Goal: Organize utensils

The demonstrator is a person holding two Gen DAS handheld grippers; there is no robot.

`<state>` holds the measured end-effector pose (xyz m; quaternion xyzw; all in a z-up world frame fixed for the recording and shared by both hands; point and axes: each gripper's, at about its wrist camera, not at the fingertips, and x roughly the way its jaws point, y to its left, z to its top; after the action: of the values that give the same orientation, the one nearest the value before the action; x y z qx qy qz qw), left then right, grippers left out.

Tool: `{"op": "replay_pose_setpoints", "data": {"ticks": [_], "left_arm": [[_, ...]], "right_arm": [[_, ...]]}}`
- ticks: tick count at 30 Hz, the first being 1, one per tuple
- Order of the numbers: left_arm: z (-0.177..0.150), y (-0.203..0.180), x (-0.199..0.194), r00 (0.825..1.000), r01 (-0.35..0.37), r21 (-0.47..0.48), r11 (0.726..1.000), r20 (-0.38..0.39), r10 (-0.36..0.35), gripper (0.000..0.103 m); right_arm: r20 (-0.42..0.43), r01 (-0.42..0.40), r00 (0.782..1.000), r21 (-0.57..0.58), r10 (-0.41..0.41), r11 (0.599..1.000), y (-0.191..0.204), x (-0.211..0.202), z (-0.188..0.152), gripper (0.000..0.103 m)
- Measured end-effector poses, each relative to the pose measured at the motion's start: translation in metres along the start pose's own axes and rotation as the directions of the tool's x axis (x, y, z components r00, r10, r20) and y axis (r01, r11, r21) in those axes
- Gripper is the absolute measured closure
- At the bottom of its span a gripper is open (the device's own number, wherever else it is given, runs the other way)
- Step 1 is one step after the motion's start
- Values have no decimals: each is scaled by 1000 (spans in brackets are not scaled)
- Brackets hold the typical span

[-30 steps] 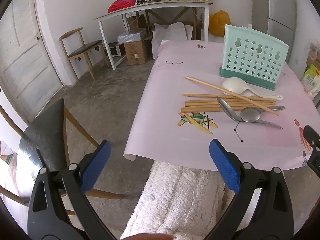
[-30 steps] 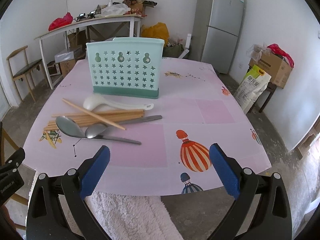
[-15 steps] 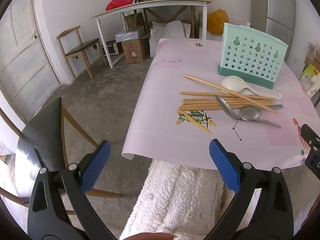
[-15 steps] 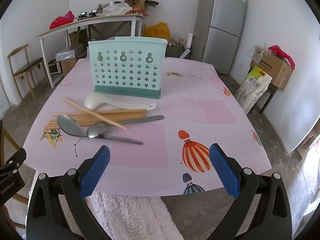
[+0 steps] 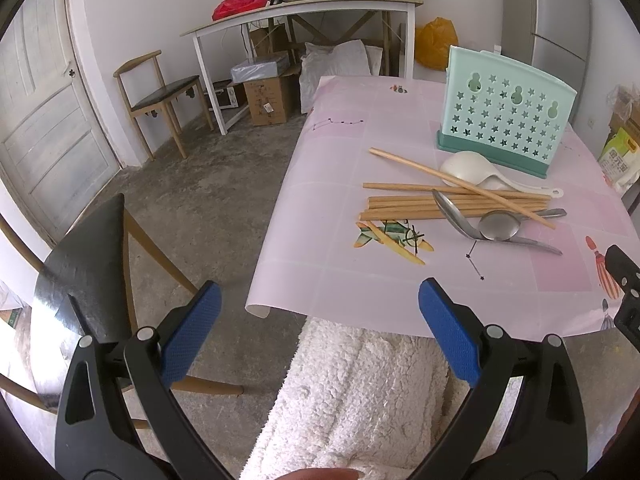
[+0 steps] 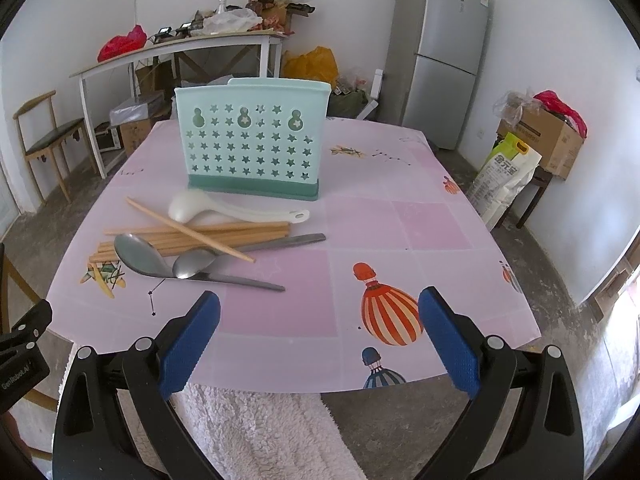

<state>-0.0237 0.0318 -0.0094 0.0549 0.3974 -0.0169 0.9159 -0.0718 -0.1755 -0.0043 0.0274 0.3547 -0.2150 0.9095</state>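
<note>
Bare room, concrete floor, white walls; square table under a pink plastic tablecloth point(image 6: 400, 224) printed with hot-air balloons. Grey two-door fridge point(image 6: 444, 52) far ahead-right of the right tool, cluttered white side table point(image 5: 304, 12) against the back wall, wooden chair with dark seat point(image 5: 160, 96) ahead-left of the left tool.

Left gripper point(image 5: 320, 332): blue-padded jaws spread wide, nothing between them, held off the near-left table edge over a white fleecy garment point(image 5: 360, 392). Utensil pile sits ahead and to its right.

Right gripper point(image 6: 320, 336): jaws also spread wide, empty, over the near table edge. Pile is ahead-left of it.

Pile, all on the cloth:
- bundle of light wooden chopsticks point(image 6: 224, 234) lying roughly parallel, one more crossing diagonally on top
- white plastic ladle-style spoon point(image 6: 224, 210) just behind the bundle, bowl to the left
- two stainless steel spoons point(image 6: 160, 260) on the near side, bowls overlapping, handles running right; one handle tucks under the chopsticks

Mint-green plastic utensil holder with star cut-outs and darker green base point(image 6: 252, 144) stands upright just behind the pile, straight ahead of the right tool. Interior not visible.
</note>
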Motion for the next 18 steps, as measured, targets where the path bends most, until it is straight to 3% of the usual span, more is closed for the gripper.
{"op": "replay_pose_setpoints", "data": {"ticks": [18], "left_arm": [[0, -1, -1, 1000, 1, 3, 1000, -2, -1, 8]], "right_arm": [[3, 4, 1000, 4, -4, 1000, -2, -2, 1, 6]]}}
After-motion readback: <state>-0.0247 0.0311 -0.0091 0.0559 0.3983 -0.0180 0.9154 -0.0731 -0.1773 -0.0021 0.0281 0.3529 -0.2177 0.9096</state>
